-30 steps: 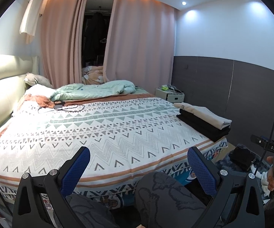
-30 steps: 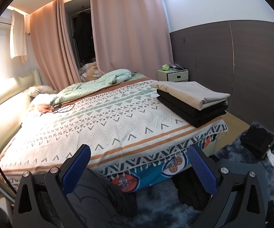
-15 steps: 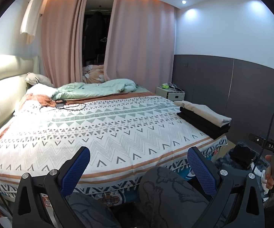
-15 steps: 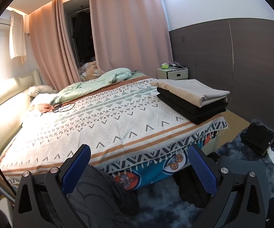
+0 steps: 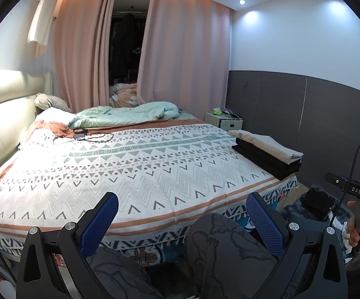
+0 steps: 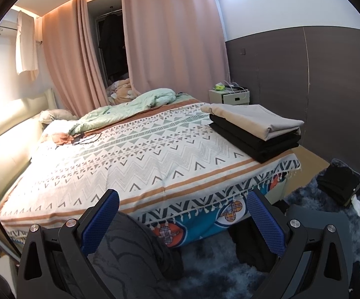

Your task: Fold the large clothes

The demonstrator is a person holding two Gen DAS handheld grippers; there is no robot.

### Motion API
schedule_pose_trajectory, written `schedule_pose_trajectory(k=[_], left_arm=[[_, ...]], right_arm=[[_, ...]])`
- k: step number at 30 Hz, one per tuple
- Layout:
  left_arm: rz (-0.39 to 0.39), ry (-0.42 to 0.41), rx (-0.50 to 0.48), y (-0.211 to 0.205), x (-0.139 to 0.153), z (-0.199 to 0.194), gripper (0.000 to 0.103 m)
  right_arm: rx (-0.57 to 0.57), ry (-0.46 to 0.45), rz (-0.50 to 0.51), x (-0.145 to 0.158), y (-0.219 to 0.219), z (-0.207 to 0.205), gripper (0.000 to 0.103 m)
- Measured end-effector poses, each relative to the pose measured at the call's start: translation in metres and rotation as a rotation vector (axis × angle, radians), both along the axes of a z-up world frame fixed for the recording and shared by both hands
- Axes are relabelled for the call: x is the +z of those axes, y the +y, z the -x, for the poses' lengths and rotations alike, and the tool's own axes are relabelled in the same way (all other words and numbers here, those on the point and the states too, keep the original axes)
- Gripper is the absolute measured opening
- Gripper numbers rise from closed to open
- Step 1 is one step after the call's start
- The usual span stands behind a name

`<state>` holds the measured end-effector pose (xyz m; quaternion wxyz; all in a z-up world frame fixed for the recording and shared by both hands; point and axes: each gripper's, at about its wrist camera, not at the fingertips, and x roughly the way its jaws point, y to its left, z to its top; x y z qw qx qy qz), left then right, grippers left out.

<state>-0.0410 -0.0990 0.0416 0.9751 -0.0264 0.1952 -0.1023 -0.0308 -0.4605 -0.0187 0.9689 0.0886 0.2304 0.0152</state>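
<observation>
Both grippers, left gripper (image 5: 182, 220) and right gripper (image 6: 182, 220), hang spread wide and empty over the person's knees, while the folded clothes stack (image 6: 254, 128) sits on the bed's (image 6: 142, 164) near right corner.

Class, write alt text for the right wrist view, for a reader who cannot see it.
An open right claw with blue pads points at a bed under a zigzag-patterned cover. A folded stack of clothes, beige on black, sits at the bed's near right corner. A crumpled green duvet lies at the far end before pink curtains.
</observation>
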Motion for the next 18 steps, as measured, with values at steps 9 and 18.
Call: schedule_pose_trajectory(k=[9, 18], left_arm=[[-0.001, 0.002, -0.011, -0.0024, -0.0012, 0.0027, 0.102], [0.019, 0.009, -0.005, 0.0039, -0.0015, -0.0011, 0.102]], right_arm=[[0.006, 0.01, -0.001, -0.0049, 0.0003, -0.0012, 0.103], [0.008, 0.013, -0.002, -0.0068, -0.0005, -0.002, 0.103]])
